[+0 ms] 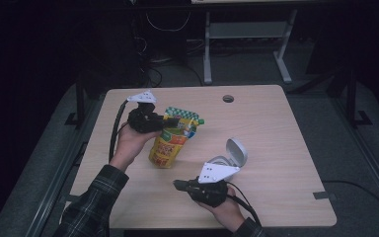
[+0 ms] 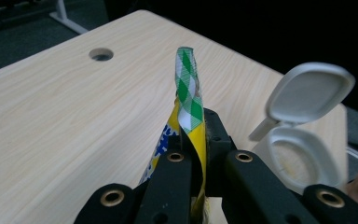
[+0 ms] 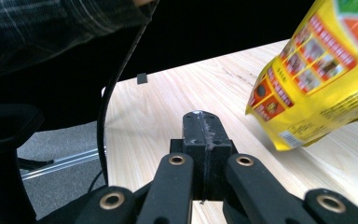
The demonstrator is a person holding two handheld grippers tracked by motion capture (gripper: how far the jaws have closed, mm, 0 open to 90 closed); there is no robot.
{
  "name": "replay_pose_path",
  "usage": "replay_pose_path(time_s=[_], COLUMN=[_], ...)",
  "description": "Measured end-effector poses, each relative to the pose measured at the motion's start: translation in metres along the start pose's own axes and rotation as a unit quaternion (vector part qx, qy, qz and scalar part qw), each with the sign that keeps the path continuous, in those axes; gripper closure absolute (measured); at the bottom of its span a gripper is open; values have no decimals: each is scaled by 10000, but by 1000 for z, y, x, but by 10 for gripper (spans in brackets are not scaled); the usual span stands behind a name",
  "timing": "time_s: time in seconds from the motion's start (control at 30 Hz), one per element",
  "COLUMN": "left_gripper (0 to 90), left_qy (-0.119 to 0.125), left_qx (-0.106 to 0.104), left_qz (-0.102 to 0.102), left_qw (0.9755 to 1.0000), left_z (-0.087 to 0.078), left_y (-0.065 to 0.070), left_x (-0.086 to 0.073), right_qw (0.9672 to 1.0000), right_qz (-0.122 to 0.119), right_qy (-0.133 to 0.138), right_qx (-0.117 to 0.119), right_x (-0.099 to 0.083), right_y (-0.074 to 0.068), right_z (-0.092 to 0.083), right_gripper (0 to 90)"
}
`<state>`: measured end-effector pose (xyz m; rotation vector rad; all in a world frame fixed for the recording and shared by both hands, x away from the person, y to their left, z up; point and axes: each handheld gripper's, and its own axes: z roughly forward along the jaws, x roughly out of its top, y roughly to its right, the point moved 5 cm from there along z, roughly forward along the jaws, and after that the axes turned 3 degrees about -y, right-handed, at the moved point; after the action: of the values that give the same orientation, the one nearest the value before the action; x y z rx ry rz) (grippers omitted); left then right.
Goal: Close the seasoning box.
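Note:
A yellow snack pouch (image 1: 169, 144) with a green-and-white checked top strip (image 2: 188, 88) hangs tilted, its bottom corner near or on the wooden table (image 1: 276, 128). My left gripper (image 1: 171, 120) is shut on the pouch's top edge; in the left gripper view the jaws (image 2: 196, 136) pinch the flattened foil. My right gripper (image 1: 178, 184) is held low over the table's front and points left, shut with nothing in it. In the right gripper view its closed jaws (image 3: 202, 125) point past the pouch (image 3: 314, 79), which sits to the right.
A white round container (image 1: 228, 158) with its hinged lid raised (image 2: 307, 93) stands right of the pouch, just behind the right hand. A cable hole (image 1: 228, 98) lies near the table's far edge. A plaid sleeve (image 3: 60, 23) and a dark chair are at the left.

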<state>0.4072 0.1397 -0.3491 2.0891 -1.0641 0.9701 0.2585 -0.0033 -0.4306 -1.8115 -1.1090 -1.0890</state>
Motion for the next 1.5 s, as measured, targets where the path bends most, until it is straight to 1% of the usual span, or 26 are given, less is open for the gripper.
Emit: replay_pose_path(time_s=[0.1, 0.13, 0.17, 0.2, 0.23, 0.27, 0.3, 0.4, 0.43, 0.5, 0.53, 0.57, 0.6, 0.63, 0.67, 0.73, 0.77, 0.8, 0.87, 0.9, 1.0, 1.03, 1.17, 1.2, 1.37, 1.5], left_gripper=[898, 898, 897, 896, 896, 894, 893, 892, 891, 891, 891, 891, 890, 890, 890, 890, 890, 890, 890, 890, 889, 889, 888, 888, 888, 887], left_qy=[10, 10, 183, 183, 220, 220, 255, 265, 277, 304, 304, 316, 316, 353, 353, 430, 430, 445, 456, 443, 442, 453, 487, 488, 450, 486], left_qx=[38, 38, -16, -16, -20, -20, -19, 19, 15, 49, 49, 45, 45, 64, 64, 84, 84, 101, 108, 133, 134, 148, 192, 226, 254, 258], left_qz=[-14, -14, -66, -66, -51, -51, -58, 23, -11, 1, 1, 32, 32, 62, 62, 93, 93, 124, 122, 147, 169, 164, 152, 135, 113, 82], left_qw=[10000, 10000, 9998, 9998, 9997, 9997, 9997, 9996, 9996, 9995, 9995, 9995, 9995, 9993, 9993, 9990, 9990, 9989, 9988, 9988, 9988, 9987, 9985, 9985, 9986, 9984], left_z=[1, 1, -4, -4, -10, -10, -17, -29, -32, -39, -39, -45, -45, -51, -51, -59, -59, -63, -64, -68, -70, -74, -78, -81, -86, -91], left_y=[-5, -5, -6, -6, -6, -6, -6, -6, -5, -5, -5, -4, -4, -1, -1, 2, 2, 4, 5, 7, 8, 10, 11, 11, 10, 12], left_x=[-12, -12, -16, -16, -19, -19, -24, -30, -32, -38, -38, -43, -43, -50, -50, -59, -59, -65, -67, -72, -76, -81, -88, -93, -101, -107], right_qw=[10000, 10000, 10000, 10000, 10000, 9999, 9999, 9999, 9998, 9998, 9998, 9998, 9998, 9998, 9998, 9997, 9997, 9997, 9996, 9995, 9994, 9991, 9990, 9990, 9986, 9982], right_qz=[32, 10, -5, -5, 29, 49, 70, 95, 84, 85, 85, 102, 92, 87, 87, 62, 62, 29, -8, -40, -33, -29, 4, 5, 22, -1], right_qy=[-27, -30, -37, -37, -68, -95, -106, -132, -155, -172, -172, -163, -162, -175, -175, -208, -208, -229, -267, -275, -292, -342, -353, -351, -371, -419], right_qx=[-14, -25, -29, -29, -40, -44, -48, -43, -55, -59, -59, -53, -48, -54, -54, -67, -67, -92, -125, -146, -181, -239, -275, -278, -368, -421], right_x=[0, 0, 1, 1, 0, 0, 1, 2, 2, 3, 3, 4, 4, 4, 4, 5, 5, 6, 6, 7, 7, 7, 7, 7, 7, 6], right_y=[3, 4, 5, 5, 6, 6, 7, 9, 10, 11, 11, 12, 13, 13, 13, 14, 14, 15, 16, 17, 18, 22, 26, 27, 32, 36], right_z=[-3, -4, -4, -4, -5, -6, -7, -9, -10, -13, -13, -15, -16, -17, -17, -20, -20, -22, -24, -25, -26, -29, -34, -36, -44, -50], right_gripper=[900, 900, 900, 900, 900, 900, 900, 900, 900, 900, 900, 900, 900, 900, 900, 900, 900, 900, 900, 900, 900, 900, 900, 900, 900, 900])
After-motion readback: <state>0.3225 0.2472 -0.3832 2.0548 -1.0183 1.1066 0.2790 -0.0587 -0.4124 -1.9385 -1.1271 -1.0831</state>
